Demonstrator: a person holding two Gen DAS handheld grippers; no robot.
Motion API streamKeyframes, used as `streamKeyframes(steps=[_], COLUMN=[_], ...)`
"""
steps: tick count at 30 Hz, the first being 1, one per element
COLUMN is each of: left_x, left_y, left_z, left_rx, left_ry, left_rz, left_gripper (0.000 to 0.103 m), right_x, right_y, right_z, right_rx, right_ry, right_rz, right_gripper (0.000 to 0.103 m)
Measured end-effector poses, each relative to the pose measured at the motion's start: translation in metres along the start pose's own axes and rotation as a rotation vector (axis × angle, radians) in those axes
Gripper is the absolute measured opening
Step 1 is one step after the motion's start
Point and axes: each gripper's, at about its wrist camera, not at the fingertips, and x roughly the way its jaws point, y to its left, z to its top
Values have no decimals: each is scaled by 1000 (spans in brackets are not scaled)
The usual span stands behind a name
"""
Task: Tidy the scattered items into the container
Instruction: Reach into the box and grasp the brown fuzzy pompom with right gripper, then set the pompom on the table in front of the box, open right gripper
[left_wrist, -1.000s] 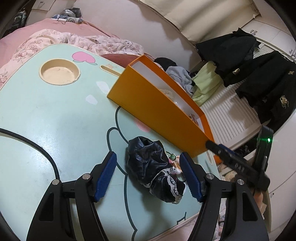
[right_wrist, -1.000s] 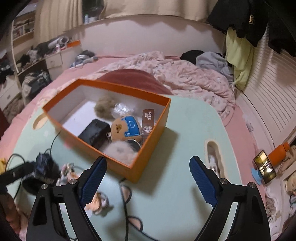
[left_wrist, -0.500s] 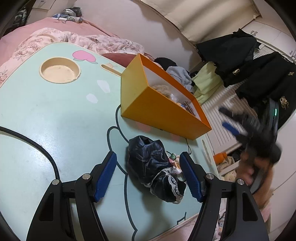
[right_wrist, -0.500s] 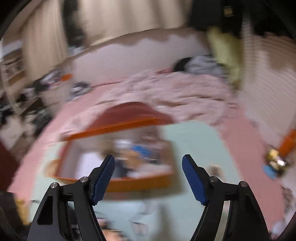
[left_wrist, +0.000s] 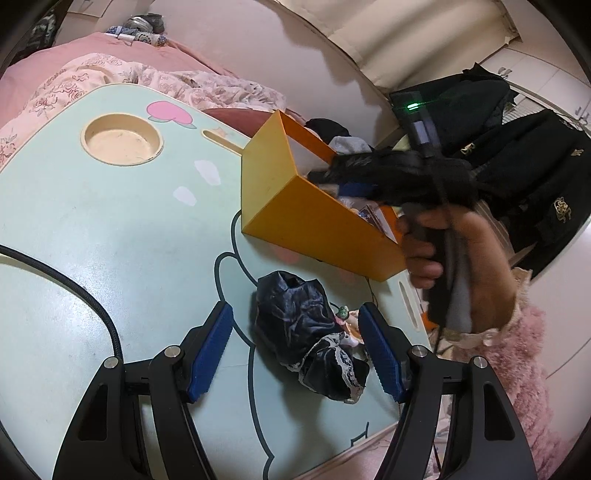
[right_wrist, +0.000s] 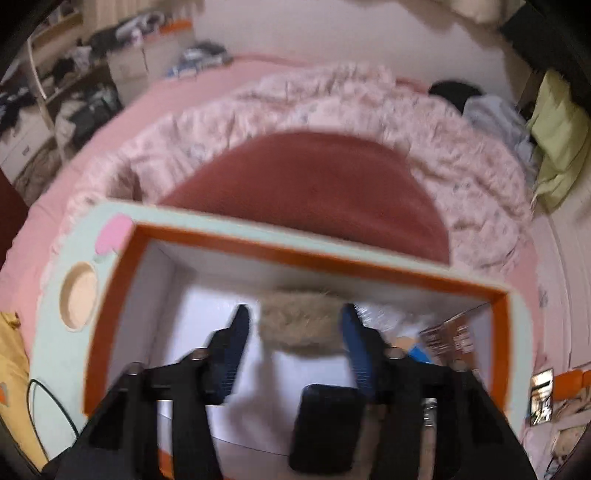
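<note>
Box: orange box (left_wrist: 317, 218) on the mint lap table (left_wrist: 92, 236), at 1 o'clock from the left gripper; white inside, top open.
Right fingers: blue pads (right_wrist: 231, 354) flank a tan fluffy ball (right_wrist: 301, 325) inside the box; jaws have just been closing; picture blurred, so contact with the fluff cannot be told.
Right gripper: right gripper (right_wrist: 291, 325) pointing steeply down into the box; in the left wrist view it hangs over the box's far end (left_wrist: 340, 184), held by a hand (left_wrist: 458, 258) in a fluffy pink sleeve (left_wrist: 517, 369).
Box contents: black case (right_wrist: 325, 428) at 6 o'clock of the fluffy ball, brown printed packet (right_wrist: 454, 332) at 3 o'clock, something blue and tan just beside it, blurred.
Left fingers: spread, pads (left_wrist: 210, 354) either side of a dark satin cloth with lace trim (left_wrist: 306, 332), not touching it.
Left gripper: left gripper (left_wrist: 295, 350) low over the table's near edge, empty.
Near cloth: small figurine (left_wrist: 345, 317) at its 3 o'clock, touching the cloth, mostly hidden.
Table: round cup recess (left_wrist: 122, 142) at 11 o'clock, black cable (left_wrist: 74, 284) at 9 o'clock.
Beyond table: pink floral quilt (right_wrist: 332, 107), dark red cushion (right_wrist: 314, 184).
</note>
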Motion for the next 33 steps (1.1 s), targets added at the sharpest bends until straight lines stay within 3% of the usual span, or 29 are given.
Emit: streamKeyframes(steps=[4, 5, 8, 17, 25, 33], left_x=[-1, -1, 0, 0, 0, 0], left_y=[0, -1, -1, -2, -2, -2], left_z=[-1, -1, -1, -1, -1, -1], left_rx=[0, 0, 1, 2, 1, 1], left_ry=[-2, -1, 0, 1, 1, 0], left_rz=[-4, -4, -2, -1, -1, -1], left_gripper=[71, 71, 71, 71, 71, 71], right_x=[3, 0, -6, -18, -67, -126], right_y=[-10, -11, -18, -30, -26, -42], right_z=[-2, -2, -6, -20, -35, -108], right_rx=[45, 35, 50, 93, 83, 95], right_ry=[23, 24, 12, -64, -198, -343], right_rz=[32, 25, 52, 129, 227, 311], right_gripper=[31, 19, 16, 12, 11, 11])
